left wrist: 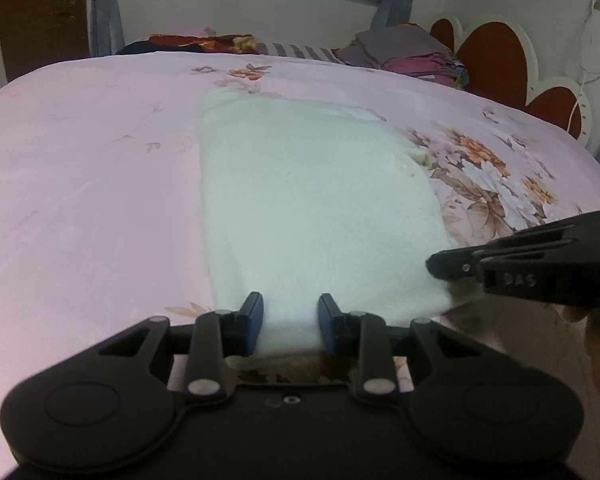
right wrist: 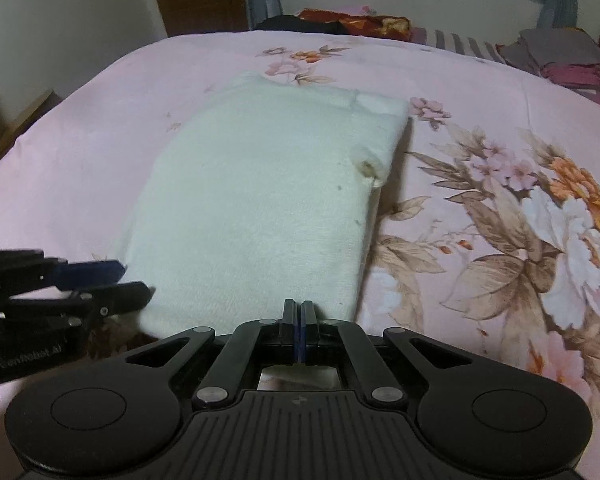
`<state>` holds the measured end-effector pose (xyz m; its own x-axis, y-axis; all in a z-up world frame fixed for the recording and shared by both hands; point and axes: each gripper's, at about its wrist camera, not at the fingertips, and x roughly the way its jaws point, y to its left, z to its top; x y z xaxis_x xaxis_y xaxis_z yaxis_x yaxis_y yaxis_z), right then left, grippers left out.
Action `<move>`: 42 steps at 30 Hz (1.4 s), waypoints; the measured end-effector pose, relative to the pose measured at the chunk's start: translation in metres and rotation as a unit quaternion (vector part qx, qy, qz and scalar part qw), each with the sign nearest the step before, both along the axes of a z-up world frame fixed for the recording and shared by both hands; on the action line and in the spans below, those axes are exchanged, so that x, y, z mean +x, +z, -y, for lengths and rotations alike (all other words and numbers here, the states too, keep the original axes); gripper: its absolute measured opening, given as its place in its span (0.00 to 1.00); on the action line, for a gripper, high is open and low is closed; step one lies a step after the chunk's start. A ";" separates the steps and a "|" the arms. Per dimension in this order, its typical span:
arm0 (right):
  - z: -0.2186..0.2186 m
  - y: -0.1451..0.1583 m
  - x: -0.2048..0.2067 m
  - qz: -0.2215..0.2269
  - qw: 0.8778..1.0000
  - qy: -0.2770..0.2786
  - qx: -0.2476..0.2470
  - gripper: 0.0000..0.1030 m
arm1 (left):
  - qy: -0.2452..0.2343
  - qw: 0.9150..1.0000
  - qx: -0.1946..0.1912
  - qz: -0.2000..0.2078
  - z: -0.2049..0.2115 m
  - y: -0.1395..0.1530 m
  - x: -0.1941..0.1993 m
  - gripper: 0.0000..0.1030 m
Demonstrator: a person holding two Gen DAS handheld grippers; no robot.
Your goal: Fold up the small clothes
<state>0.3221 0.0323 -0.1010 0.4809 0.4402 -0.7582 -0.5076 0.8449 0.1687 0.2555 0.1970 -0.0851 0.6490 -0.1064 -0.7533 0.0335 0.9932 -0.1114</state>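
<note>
A white fleecy garment (left wrist: 300, 208) lies folded into a long rectangle on the pink floral bedsheet (left wrist: 80, 184); it also shows in the right wrist view (right wrist: 260, 208). My left gripper (left wrist: 290, 320) is open, its blue-padded fingers straddling the garment's near edge, with cloth between them. My right gripper (right wrist: 299, 320) is shut on the garment's near edge close to its right corner. The right gripper shows from the side in the left wrist view (left wrist: 436, 266), and the left one in the right wrist view (right wrist: 132, 280).
The bedsheet (right wrist: 480, 200) has a large flower print to the right of the garment. A pile of clothes (left wrist: 404, 54) and a dark red bundle (left wrist: 196, 42) lie at the far edge, under a window. A heart-shaped headboard (left wrist: 496, 60) stands at the right.
</note>
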 end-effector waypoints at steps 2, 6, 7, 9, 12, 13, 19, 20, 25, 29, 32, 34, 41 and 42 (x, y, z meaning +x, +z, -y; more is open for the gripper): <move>0.012 0.008 -0.010 0.007 1.000 -0.008 0.012 0.00 | 0.003 1.000 0.000 0.006 0.004 0.006 -0.009 0.28; 0.039 0.015 -0.036 0.008 1.000 -0.016 0.018 0.00 | 0.006 1.000 0.007 0.010 0.016 0.011 -0.034 0.31; 0.047 0.016 -0.044 0.008 1.000 -0.022 0.019 0.00 | 0.006 1.000 0.010 0.010 0.020 0.011 -0.041 0.32; 0.061 0.017 -0.059 0.007 0.999 -0.034 0.024 0.00 | 0.002 1.000 0.013 0.015 0.028 0.012 -0.058 0.39; 0.079 0.019 -0.082 0.017 0.998 -0.058 0.026 0.17 | 0.025 0.998 0.008 0.055 0.038 0.019 -0.089 0.97; 0.085 0.021 -0.090 0.022 0.997 -0.070 0.027 0.81 | 0.034 0.997 0.011 0.074 0.041 0.021 -0.099 1.00; 0.110 0.023 -0.128 0.045 0.992 -0.107 0.039 1.00 | 0.041 0.996 0.009 0.076 0.052 0.042 -0.137 1.00; 0.112 0.025 -0.135 0.047 0.992 -0.110 0.037 1.00 | 0.040 0.996 0.016 0.076 0.055 0.049 -0.144 1.00; 0.124 0.048 -0.184 0.069 0.989 -0.122 0.043 1.00 | 0.025 0.995 0.031 0.095 0.071 0.079 -0.183 1.00; 0.132 0.077 -0.222 0.089 0.987 -0.121 0.053 1.00 | 0.032 0.993 0.018 0.110 0.081 0.102 -0.206 1.00; 0.135 0.096 -0.244 0.108 0.985 -0.125 0.049 1.00 | 0.036 0.991 0.009 0.129 0.088 0.117 -0.220 1.00; 0.137 0.105 -0.252 0.113 0.984 -0.126 0.052 1.00 | 0.037 0.990 0.004 0.139 0.092 0.126 -0.226 1.00; 0.151 0.131 -0.270 0.140 0.981 -0.122 0.061 1.00 | 0.053 0.985 0.008 0.166 0.107 0.147 -0.246 1.00; 0.154 0.134 -0.272 0.142 0.981 -0.122 0.061 1.00 | 0.056 0.984 0.003 0.168 0.108 0.148 -0.248 1.00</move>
